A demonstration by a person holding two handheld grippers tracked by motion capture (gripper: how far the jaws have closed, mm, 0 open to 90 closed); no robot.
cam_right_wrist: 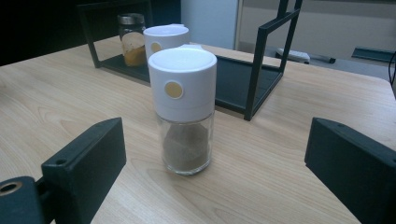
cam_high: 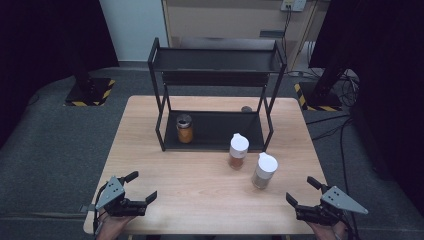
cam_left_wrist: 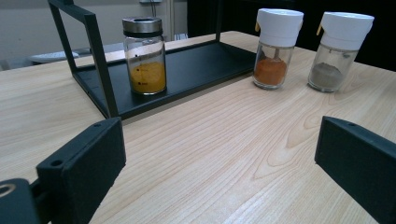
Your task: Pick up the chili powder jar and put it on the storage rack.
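From above we look down on the whole table (cam_high: 210, 200); our two gripper cameras sit low near its front edge, both facing the rack (cam_left_wrist: 187, 70).

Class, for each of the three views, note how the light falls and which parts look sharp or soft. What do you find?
High view: the wooden table is evenly lit, the surroundings fall to near black, the whole frame slightly soft. Left gripper view: the yellow spice jar is fairly crisp, its own jaws blurred. Right gripper view: the white-capped grey jar is sharp, casting a soft shadow; the black rack behind goes softer.
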